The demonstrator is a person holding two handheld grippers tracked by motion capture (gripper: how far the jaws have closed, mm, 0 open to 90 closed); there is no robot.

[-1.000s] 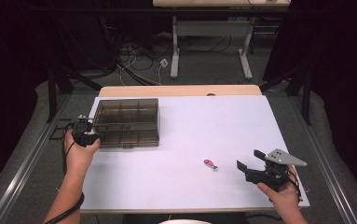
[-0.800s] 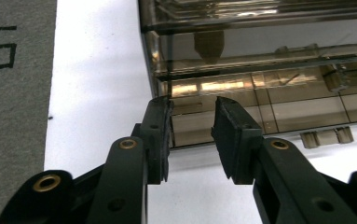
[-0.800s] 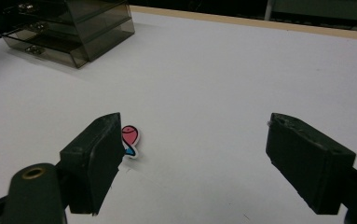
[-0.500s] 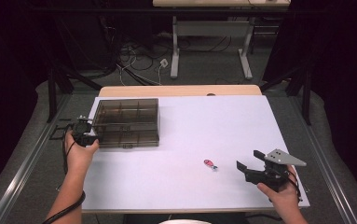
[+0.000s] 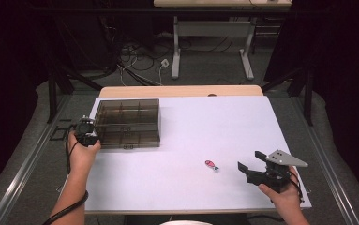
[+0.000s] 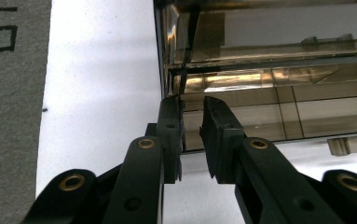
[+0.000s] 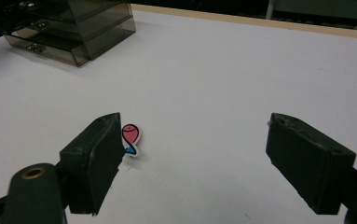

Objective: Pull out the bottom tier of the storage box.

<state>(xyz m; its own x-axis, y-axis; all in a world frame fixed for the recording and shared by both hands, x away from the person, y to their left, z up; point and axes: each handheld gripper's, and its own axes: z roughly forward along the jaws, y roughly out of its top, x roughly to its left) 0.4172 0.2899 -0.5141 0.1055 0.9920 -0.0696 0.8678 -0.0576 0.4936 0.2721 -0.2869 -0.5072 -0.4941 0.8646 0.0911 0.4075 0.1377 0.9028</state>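
**Left tongs closing on the corner of the smoky box**

I take the compartment box (image 5: 128, 123) as my landmark. It is a dark, see-through plastic box with inner dividers, and it lies on the far left part of the white bench (image 5: 191, 140).

My left tongs (image 5: 94, 136) are at the near left corner of this box. In the left gripper view the tongs (image 6: 192, 114) stand with only a narrow gap between the jaws, and the jaws have just been closing. The left wall of the box (image 6: 176, 88) rises between the two tips. The left jaw seems to touch it, but I cannot tell if both pads already press on the wall, because a small gap remains beside the right jaw.

My right tongs (image 5: 250, 161) are well apart from the box, at the near right side of the bench, and the jaws stand wide open with nothing between them. In the right gripper view the tongs (image 7: 192, 140) look toward the box (image 7: 73, 28), which is far away at the upper left.

A small pink and blue fish-shaped piece (image 5: 211, 165) lies flat on the bench, between the box and the right tongs, near the tongs. In the right gripper view this piece (image 7: 130, 138) lies just beside the left jaw.
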